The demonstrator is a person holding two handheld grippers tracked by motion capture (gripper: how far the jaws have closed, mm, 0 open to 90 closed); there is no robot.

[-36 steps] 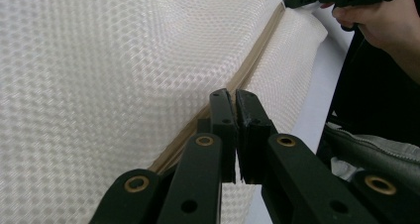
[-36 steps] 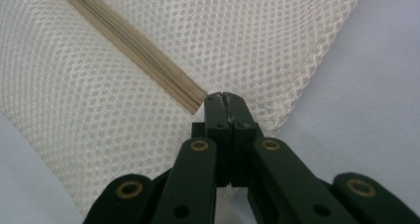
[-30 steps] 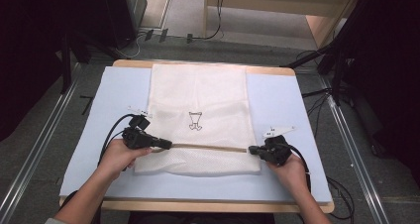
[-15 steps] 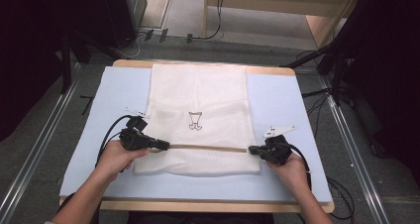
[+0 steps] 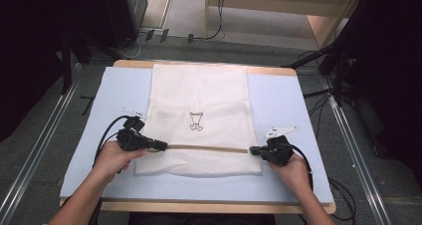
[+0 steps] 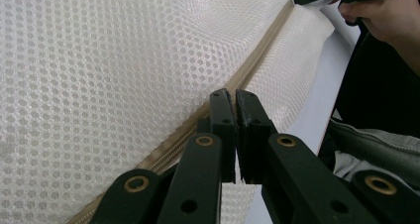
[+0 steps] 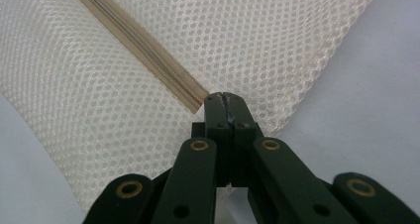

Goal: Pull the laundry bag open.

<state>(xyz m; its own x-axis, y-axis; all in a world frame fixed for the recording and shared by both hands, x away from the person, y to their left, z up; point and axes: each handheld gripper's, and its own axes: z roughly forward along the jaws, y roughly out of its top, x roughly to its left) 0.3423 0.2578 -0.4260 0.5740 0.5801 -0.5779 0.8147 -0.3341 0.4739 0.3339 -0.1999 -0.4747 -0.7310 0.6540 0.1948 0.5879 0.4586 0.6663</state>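
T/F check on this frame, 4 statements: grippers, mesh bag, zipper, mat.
1. Both grippers are shut at the ends of the zipper: true; left gripper, right gripper.
2. The mesh bag hangs in the air: false; it lies flat on the blue mat.
3. The zipper runs across the bag near the person's side: true.
4. The bag is plain, with no mark: false; a small dark logo sits near its middle.

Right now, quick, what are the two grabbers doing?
Left gripper: shut on the mesh bag, by its zipper.
Right gripper: shut on the zipper's other end.
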